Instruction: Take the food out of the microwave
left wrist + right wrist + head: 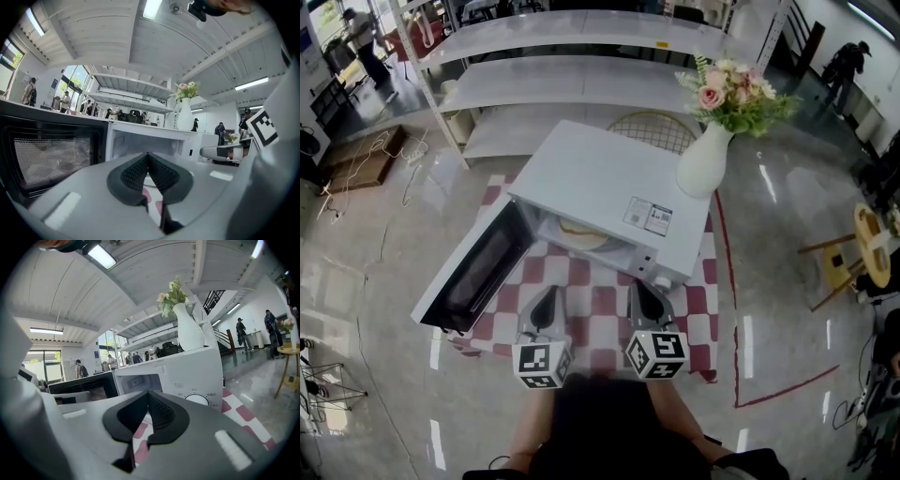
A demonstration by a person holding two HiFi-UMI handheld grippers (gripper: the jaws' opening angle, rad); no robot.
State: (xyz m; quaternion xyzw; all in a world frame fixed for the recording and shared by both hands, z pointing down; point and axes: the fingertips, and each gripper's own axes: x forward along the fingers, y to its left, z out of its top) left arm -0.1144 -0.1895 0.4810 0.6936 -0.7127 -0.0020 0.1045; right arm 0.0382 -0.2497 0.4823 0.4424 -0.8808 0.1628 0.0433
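A white microwave [609, 183] stands on a red-and-white checked cloth [592, 314], its door [473, 265] swung wide open to the left. Inside, a pale flat food item on a plate [581, 232] shows in the cavity. My left gripper [548, 305] and right gripper [642, 300] hover side by side over the cloth just in front of the opening, both shut with nothing between the pads. In the left gripper view the shut jaws [148, 157] face the open cavity [140, 143]. The right gripper view has its shut jaws [149, 397] pointing at the control panel [197, 397].
A white vase with pink flowers [708, 155] stands on the microwave's top right corner. White shelving [562, 66] rises behind the table. A yellow wooden stool [862, 248] stands at the right. The open door juts past the table's left edge. People walk in the background.
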